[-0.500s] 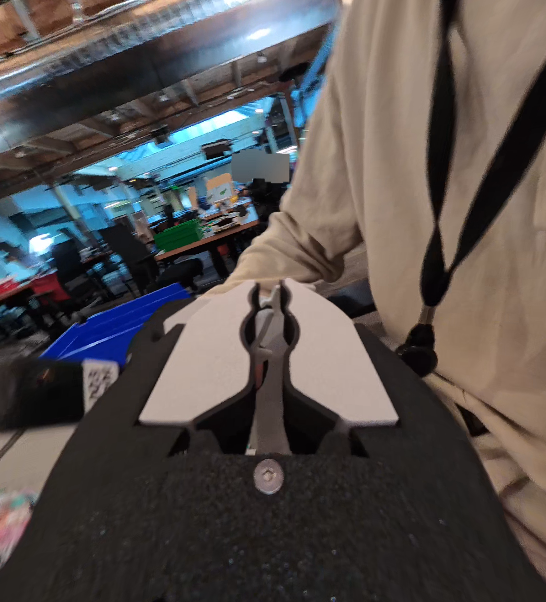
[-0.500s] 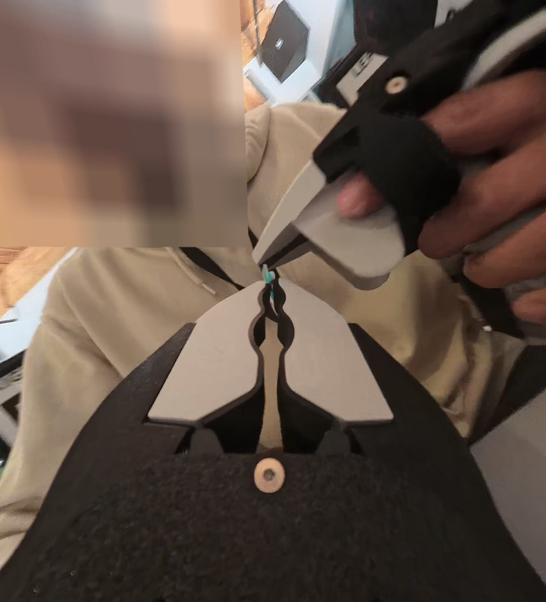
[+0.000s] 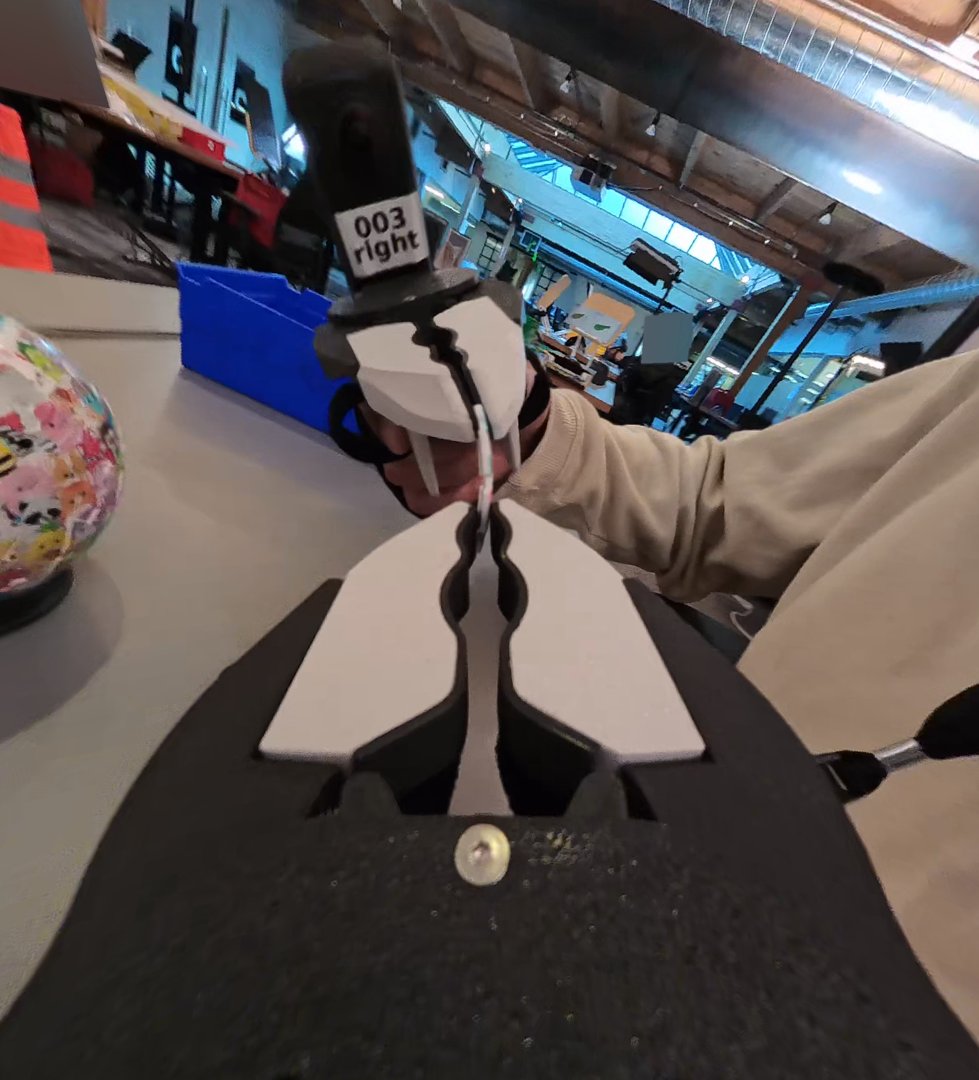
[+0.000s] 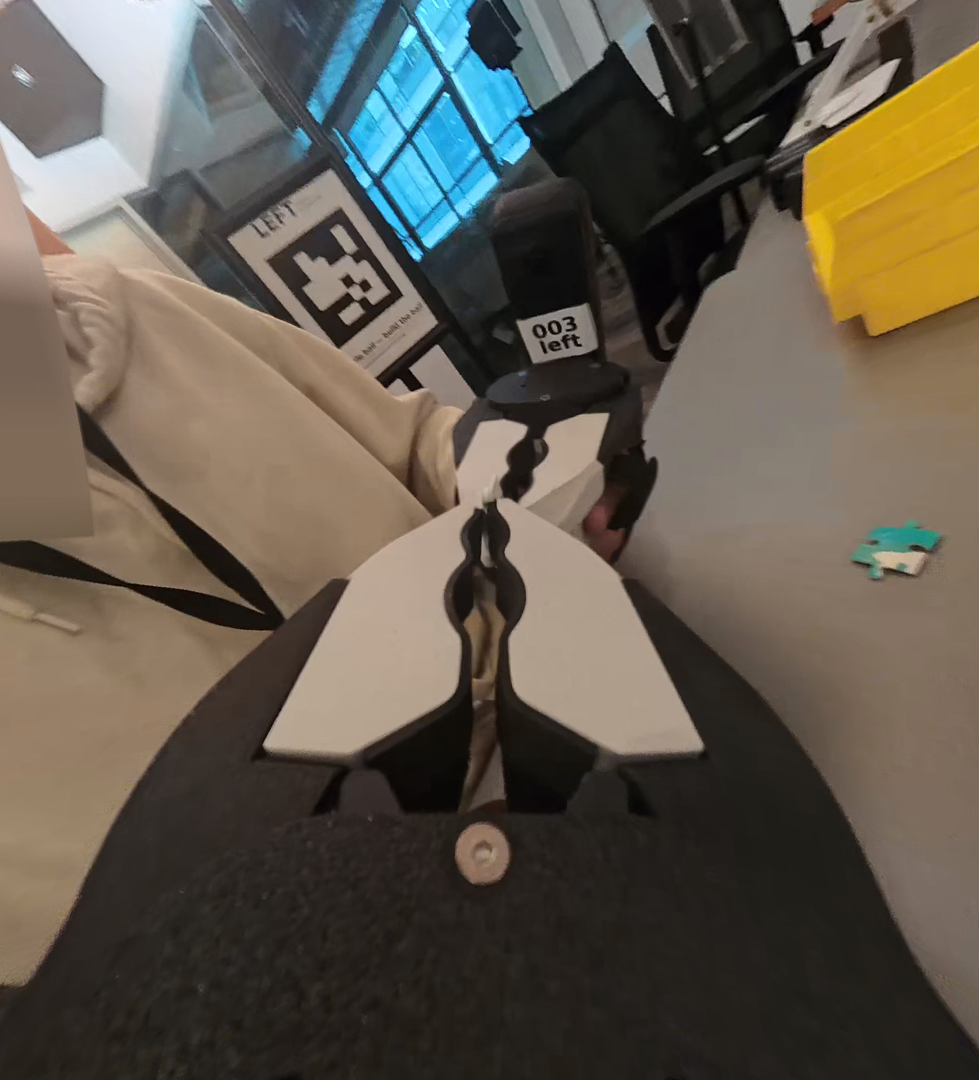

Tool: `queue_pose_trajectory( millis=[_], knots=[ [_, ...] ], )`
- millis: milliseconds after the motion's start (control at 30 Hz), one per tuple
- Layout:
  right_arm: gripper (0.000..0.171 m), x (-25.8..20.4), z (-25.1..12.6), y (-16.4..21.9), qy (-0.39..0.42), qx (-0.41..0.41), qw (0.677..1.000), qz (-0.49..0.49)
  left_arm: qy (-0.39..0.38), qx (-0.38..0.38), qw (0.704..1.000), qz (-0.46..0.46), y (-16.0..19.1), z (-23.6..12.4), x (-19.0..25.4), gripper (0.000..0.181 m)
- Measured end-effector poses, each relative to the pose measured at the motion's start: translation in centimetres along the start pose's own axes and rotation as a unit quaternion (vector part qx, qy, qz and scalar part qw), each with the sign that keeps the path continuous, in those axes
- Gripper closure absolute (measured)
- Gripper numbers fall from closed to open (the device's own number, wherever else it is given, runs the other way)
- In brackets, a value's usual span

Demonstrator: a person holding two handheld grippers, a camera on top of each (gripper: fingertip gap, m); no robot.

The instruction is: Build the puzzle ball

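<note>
1. The grey tabletop (image 3: 195, 526) fills the left of the left wrist view and the right of the right wrist view.
2. A person in a cream sweatshirt (image 3: 826, 479) sits close behind both grippers, a black lanyard (image 4: 183, 543) across the chest.
3. The puzzle ball (image 3: 19, 461), covered in bright multicoloured patches, stands on a dark base at 9 o'clock in the left wrist view.
4. A blue bin (image 3: 247, 345) sits at 11 o'clock there; yellow bins (image 4: 913, 204) sit at 2 o'clock in the right wrist view.
5. The left gripper (image 3: 482, 517) points at 12 o'clock, its jaws drawn nearly together on the end of a thin puzzle piece (image 3: 484, 461) seen edge-on.
6. The right gripper (image 4: 490, 517) meets it tip to tip, its jaws likewise closed on the same piece (image 4: 488, 497); in the left wrist view this gripper (image 3: 495, 444) hangs at 12 o'clock, pointing down.
7. A loose teal and white puzzle piece (image 4: 896, 548) lies flat on the tabletop at 3 o'clock in the right wrist view, well apart from the grippers.
</note>
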State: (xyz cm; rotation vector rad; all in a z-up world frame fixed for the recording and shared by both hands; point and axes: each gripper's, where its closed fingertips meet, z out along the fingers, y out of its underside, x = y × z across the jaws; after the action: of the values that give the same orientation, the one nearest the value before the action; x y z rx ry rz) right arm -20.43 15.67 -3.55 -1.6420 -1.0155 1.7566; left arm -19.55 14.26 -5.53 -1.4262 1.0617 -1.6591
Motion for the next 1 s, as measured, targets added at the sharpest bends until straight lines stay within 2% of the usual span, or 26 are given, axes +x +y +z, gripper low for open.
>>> queue_pose_trajectory(
  millis=[133, 233, 533, 633, 667, 733, 800, 867, 967, 1000],
  knots=[
    [0.168, 1.0, -0.5, 0.6, 0.056, -0.085, 0.993, -0.062, -0.005, -0.043, 0.999, -0.003, 0.5, -0.2, -0.4, 0.179],
    [0.166, 1.2, -0.5, 0.4, 0.082, -0.167, 0.978, -0.100, -0.012, -0.046, 0.999, 0.011, 0.4, -0.2, -0.6, 0.179],
    [0.169, 0.8, -0.4, 0.4, 0.052, -0.270, 0.958, -0.078, -0.019, -0.048, 0.998, 0.037, 0.6, 0.0, -0.7, 0.179],
    [0.169, 1.4, -0.9, 0.4, 0.056, -0.303, 0.947, -0.086, -0.051, -0.042, 0.997, 0.049, 0.6, 0.2, -1.7, 0.178],
    [0.169, 1.5, -1.2, 0.1, 0.052, -0.313, 0.945, -0.086, -0.065, -0.039, 0.996, 0.056, 0.4, 0.2, -2.2, 0.175],
    [0.169, 2.4, -2.3, -1.8, 0.063, -0.315, 0.942, -0.097, -0.104, -0.044, 0.991, 0.073, 0.3, -0.1, -3.8, 0.152],
    [0.169, 4.4, -4.5, -4.5, 0.096, -0.333, 0.933, -0.094, -0.141, -0.055, 0.985, 0.081, 0.3, -0.7, -5.4, 0.146],
    [0.169, 8.0, -6.8, -6.5, 0.148, -0.370, 0.915, -0.071, -0.174, -0.060, 0.979, 0.087, 0.1, -1.3, -7.1, 0.154],
    [0.169, 10.2, -7.0, -7.1, 0.079, -0.393, 0.916, 0.027, -0.202, -0.062, 0.972, 0.106, -0.9, -1.5, -9.2, 0.181],
    [0.169, 11.1, -7.2, -6.9, 0.070, -0.404, 0.910, 0.055, -0.212, -0.062, 0.968, 0.116, -1.4, -1.5, -9.9, 0.181]
  ],
)
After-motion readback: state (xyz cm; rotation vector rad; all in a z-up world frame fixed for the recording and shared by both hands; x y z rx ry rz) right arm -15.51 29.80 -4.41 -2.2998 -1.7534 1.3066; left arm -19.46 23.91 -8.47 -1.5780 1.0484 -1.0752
